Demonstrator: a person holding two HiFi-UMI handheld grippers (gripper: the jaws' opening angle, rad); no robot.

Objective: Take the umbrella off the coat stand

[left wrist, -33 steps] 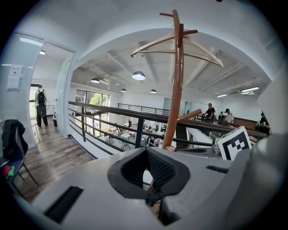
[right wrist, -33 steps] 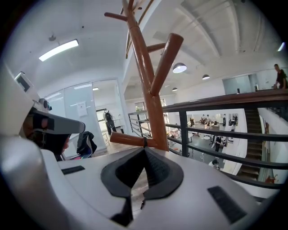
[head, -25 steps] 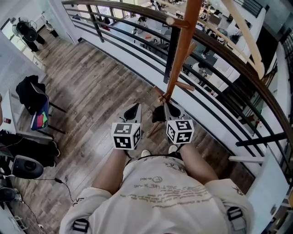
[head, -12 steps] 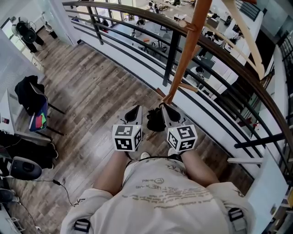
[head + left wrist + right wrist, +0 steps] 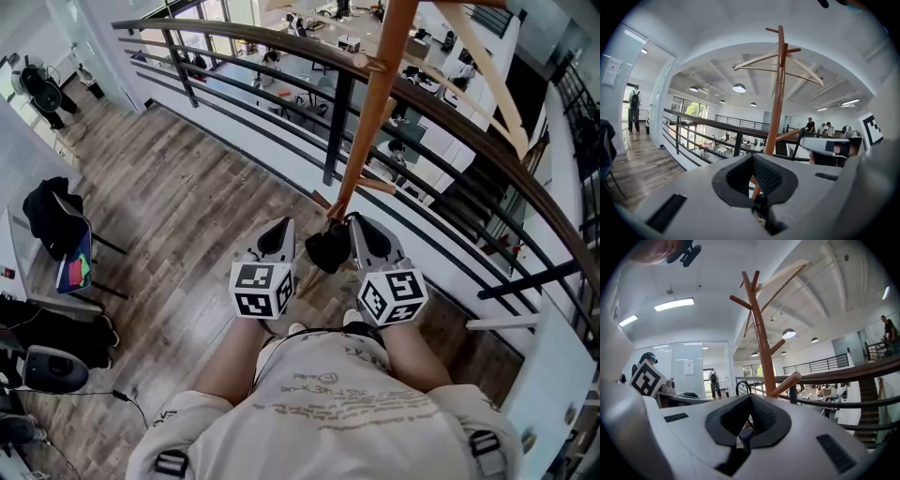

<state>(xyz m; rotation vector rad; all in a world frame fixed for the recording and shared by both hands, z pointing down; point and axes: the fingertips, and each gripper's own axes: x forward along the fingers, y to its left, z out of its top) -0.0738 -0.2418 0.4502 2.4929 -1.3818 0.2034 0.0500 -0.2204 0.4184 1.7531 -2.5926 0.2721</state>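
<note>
Right claw (image 5: pixel 744 426) closed on dark umbrella (image 5: pixel 328 249) — mostly hidden; left claw (image 5: pixel 759 199) closed — coat stand (image 5: pixel 373 108) cropped above.

Beige printed T-shirt (image 5: pixel 328 412), black strap buckles (image 5: pixel 169 462), white left gripper (image 5: pixel 277 232), white right gripper (image 5: pixel 361 230), black-and-white marker cubes (image 5: pixel 261 291), dark fingers (image 5: pixel 768 177)

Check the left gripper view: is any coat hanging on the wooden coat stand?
No, the coat stand shows only bare wooden pegs and arms in that view, with no garment on them.

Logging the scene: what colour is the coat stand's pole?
Reddish-brown wood; the coat stand shows best in the right gripper view.
</note>
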